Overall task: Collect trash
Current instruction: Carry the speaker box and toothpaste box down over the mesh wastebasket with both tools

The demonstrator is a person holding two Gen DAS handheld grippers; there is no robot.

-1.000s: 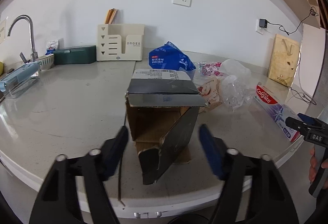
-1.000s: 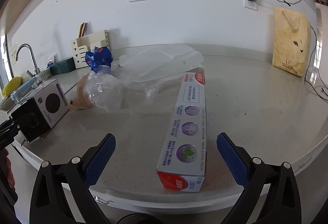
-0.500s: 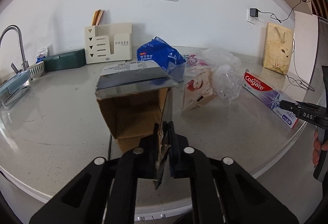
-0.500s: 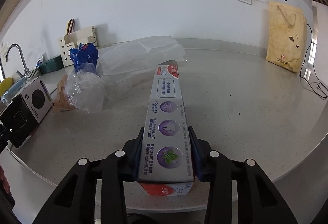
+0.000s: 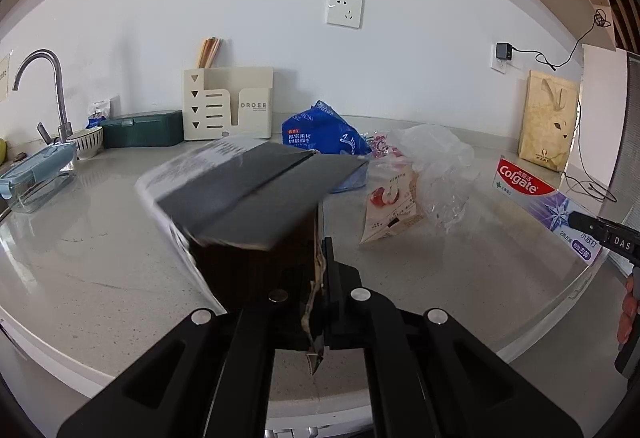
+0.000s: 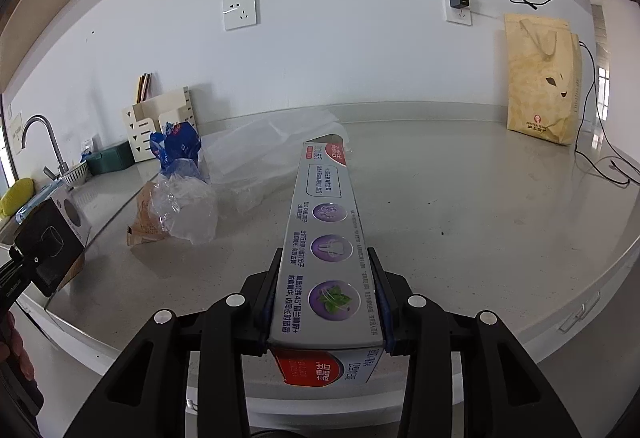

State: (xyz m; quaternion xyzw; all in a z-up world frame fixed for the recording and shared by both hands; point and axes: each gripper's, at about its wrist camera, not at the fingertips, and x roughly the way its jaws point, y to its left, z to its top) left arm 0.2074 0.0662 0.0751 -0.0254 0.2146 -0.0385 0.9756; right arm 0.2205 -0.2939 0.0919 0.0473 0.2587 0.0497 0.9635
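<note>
A second ago both claws stood spread; now the left claw [image 5: 316,302] pinches the cardboard box [image 5: 256,193] flap, lifting it. The right claw [image 6: 326,302] pinches the toothpaste box [image 6: 326,238], so both pieces look ready to be carried off the table [image 6: 480,205].

Bare counter [image 6: 460,197] rightward; plastic bags [image 6: 188,209] crowding left.

I'm looking at a black cardboard box [image 5: 256,197] with a brown inside and a white printed label. My toothpaste box [image 6: 326,250] shows grey-white with three purple round emblems, red at both ends; from the left wrist its red Colgate logo and purple star stand out. Blue pads line my right gripper [image 6: 326,298], black elsewhere. Blue snack bag [image 5: 324,133], pale speckled grey tabletop [image 5: 100,238], cream organiser [image 5: 228,103], dark green case [image 5: 142,125], tan paper bag [image 6: 542,77] with a fox face.
</note>
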